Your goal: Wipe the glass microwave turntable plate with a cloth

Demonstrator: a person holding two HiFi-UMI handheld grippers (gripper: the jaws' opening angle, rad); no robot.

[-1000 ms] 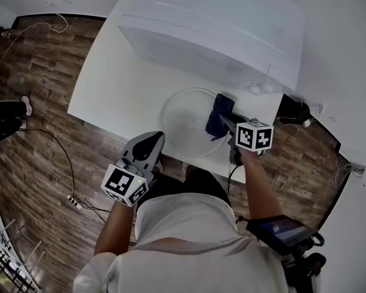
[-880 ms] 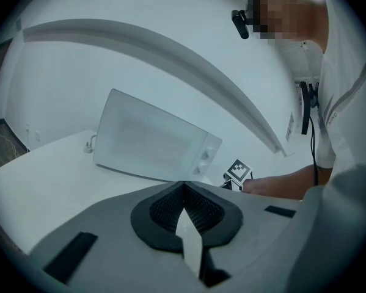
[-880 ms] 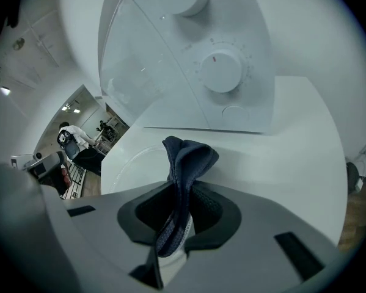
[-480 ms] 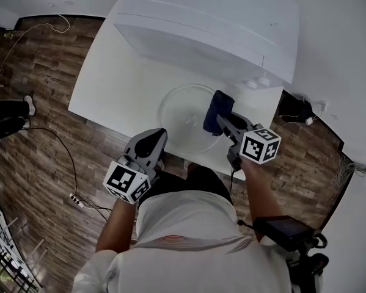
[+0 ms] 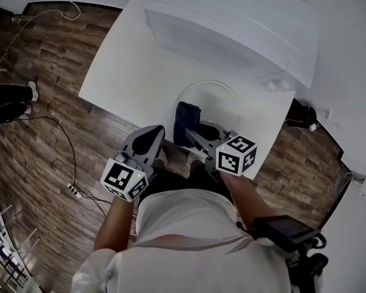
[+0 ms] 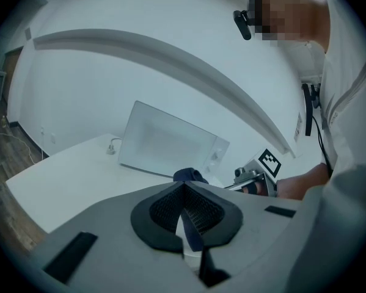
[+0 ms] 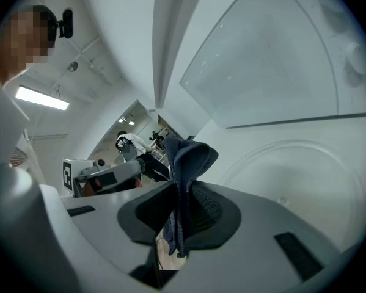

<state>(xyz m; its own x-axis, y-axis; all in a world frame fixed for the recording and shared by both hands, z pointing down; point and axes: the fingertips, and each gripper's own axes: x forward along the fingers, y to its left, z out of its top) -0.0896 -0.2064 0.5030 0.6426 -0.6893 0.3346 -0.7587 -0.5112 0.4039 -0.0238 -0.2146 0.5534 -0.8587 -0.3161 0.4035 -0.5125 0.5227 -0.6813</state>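
Clamps dark blue cloth between jaws of right hand-held gripper, at near rim of glass turntable plate on white table. Holds left hand-held gripper pressed closed, empty, by table's near edge.

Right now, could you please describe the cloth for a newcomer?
On the white table, before the white microwave, lies a round clear glass plate. By its near edge the right claw pinches the crumpled dark blue cloth, the only blue thing there.

right gripper | drawn back leftward | cloth shifted from plate right rim to near-left rim
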